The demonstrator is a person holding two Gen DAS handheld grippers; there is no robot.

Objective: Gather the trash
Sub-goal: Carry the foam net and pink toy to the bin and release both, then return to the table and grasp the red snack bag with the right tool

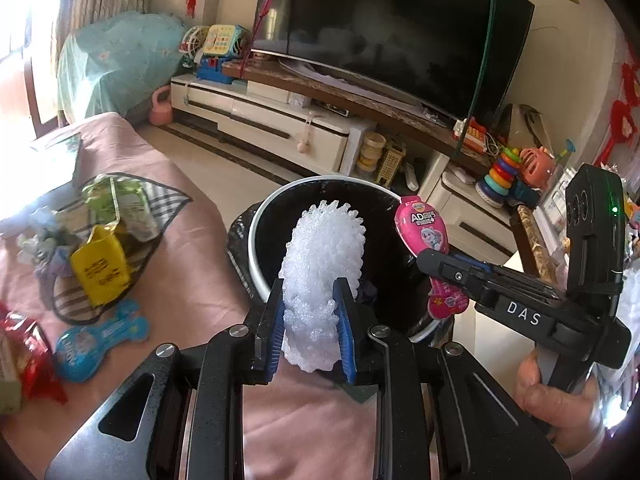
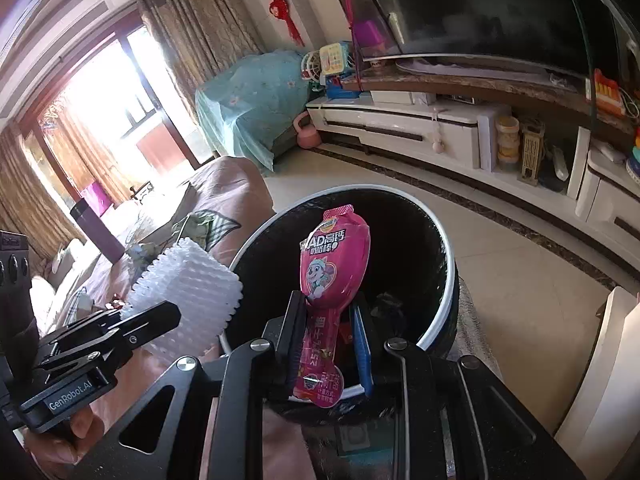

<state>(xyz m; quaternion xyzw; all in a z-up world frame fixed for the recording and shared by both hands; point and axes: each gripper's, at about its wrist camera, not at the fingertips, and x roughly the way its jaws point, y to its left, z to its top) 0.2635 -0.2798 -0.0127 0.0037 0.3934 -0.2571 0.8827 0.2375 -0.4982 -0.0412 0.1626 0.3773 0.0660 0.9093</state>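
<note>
- Left gripper: blue-padded fingers closed on a white knobbly foam net sleeve, pinched at its lower part; the rest stands up over the round black-lined trash bin w/ white rim.
- Right wrist view: same foam sleeve sits at the bin's left edge, left gripper clamped on it.
- Right gripper: narrow gap, closed on a pink bone-shaped snack wrapper w/ cartoon pup print; wrapper upright, held near its lower half, top end over the bin opening.
- Left wrist view: right gripper and pink wrapper are at the bin's right rim; a hand grips the tool handle.
- Inside bin: dark, some bits at the bottom, can't tell what.
- Pink cloth-covered surface just left of the bin carries more trash: yellow packet, green-white packet, crumpled paper, blue bone-shaped wrapper, red wrapper.
- Background: big dark TV on a white low cabinet, toys alongside.
</note>
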